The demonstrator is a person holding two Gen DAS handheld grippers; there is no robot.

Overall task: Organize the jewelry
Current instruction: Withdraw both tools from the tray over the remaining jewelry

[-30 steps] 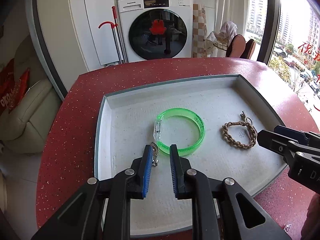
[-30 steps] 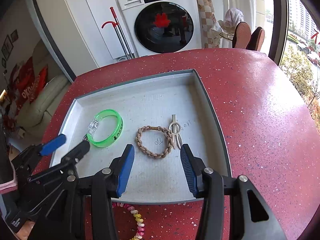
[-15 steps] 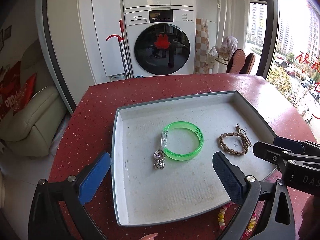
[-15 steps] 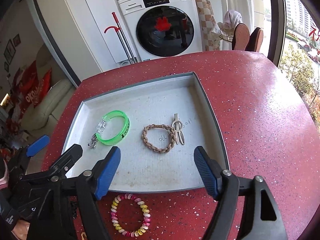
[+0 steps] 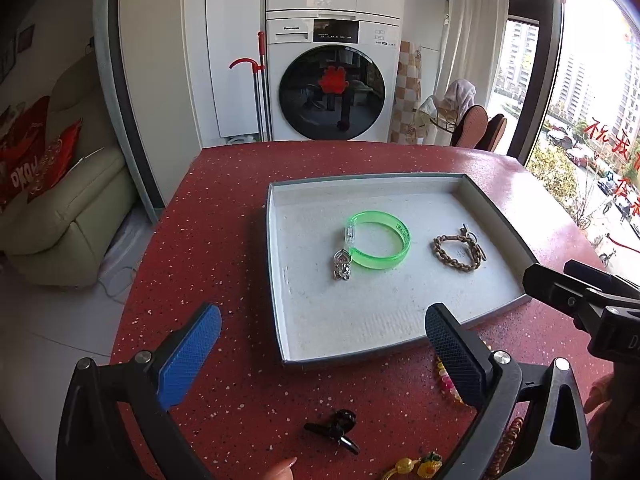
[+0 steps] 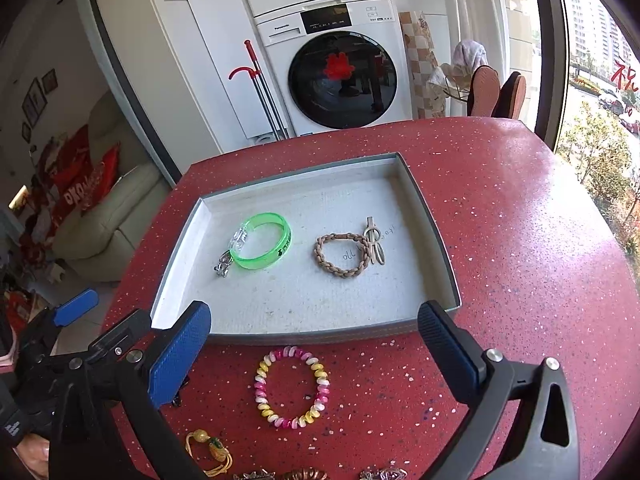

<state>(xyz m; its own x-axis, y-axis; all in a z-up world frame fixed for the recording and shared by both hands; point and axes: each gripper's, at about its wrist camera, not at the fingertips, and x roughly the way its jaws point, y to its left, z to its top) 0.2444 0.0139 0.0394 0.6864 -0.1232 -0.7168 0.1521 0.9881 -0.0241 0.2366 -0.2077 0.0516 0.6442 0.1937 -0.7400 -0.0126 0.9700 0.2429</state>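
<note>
Both my grippers (image 5: pixel 322 346) (image 6: pixel 312 354) have backed off the tray (image 6: pixel 304 336), the right's empty jaws opening, the left's wide. Just before the tray lies the spiral bracelet (image 6: pixel 292 386): light, springy, best pinched across one side.

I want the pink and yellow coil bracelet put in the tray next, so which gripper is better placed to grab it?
Right, probably. The coil bracelet lies on the table just short of the tray, centred ahead of the right gripper, which is opening and empty. For the left gripper it sits off to the side.

The red speckled table (image 6: pixel 500 240) bears a grey tray (image 6: pixel 438 236), a spiral bracelet (image 6: pixel 292 386) and a black clip (image 5: pixel 336 430).
</note>
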